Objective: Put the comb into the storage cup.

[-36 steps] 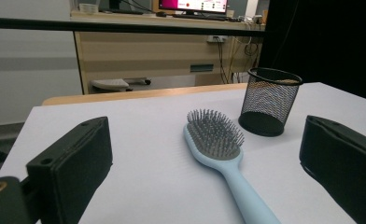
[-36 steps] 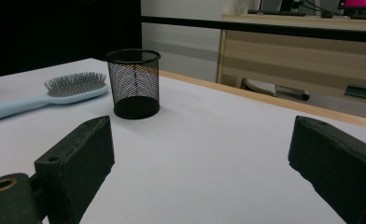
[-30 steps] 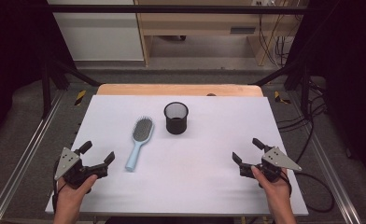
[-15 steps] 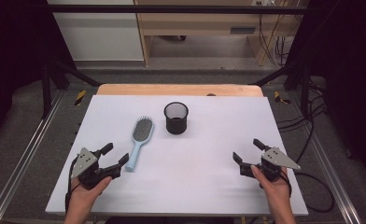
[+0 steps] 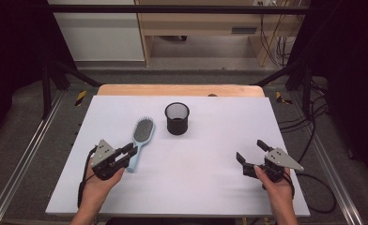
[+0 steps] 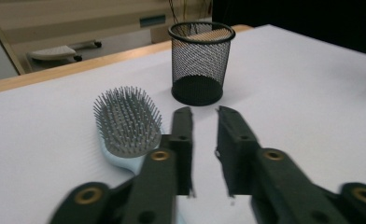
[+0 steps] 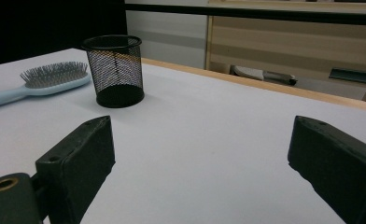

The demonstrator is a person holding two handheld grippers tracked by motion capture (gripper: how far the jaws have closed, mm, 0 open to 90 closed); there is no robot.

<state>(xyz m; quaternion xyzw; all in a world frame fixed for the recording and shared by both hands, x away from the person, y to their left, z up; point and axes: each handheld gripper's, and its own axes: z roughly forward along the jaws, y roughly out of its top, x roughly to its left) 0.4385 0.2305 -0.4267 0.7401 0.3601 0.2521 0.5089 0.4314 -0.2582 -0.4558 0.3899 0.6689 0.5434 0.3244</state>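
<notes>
A light blue hairbrush [image 5: 143,130] lies bristles up on the white table [image 5: 196,183], left of a black mesh cup [image 5: 177,118]. My left gripper [image 5: 129,151] sits at the brush's handle end. Its jaws have just been closing to a narrow gap. In the left gripper view the gripper [image 6: 204,112] shows bare table in that gap, while the brush [image 6: 127,123] runs under its left jaw and the cup [image 6: 200,65] stands ahead. My right gripper [image 5: 250,150] hovers at the front right, wide open and empty [image 7: 200,135]. It faces the cup [image 7: 115,70] and brush [image 7: 50,77].
A wooden strip [image 5: 182,90] borders the table's far edge. Metal frame rails [image 5: 27,154] run along both sides, and cables [image 5: 313,140] lie on the floor to the right. Pale furniture [image 5: 196,23] stands beyond the table.
My left gripper has slid right from the table's front left to the brush handle, and its jaws have narrowed from wide open. The right gripper has stayed put.
</notes>
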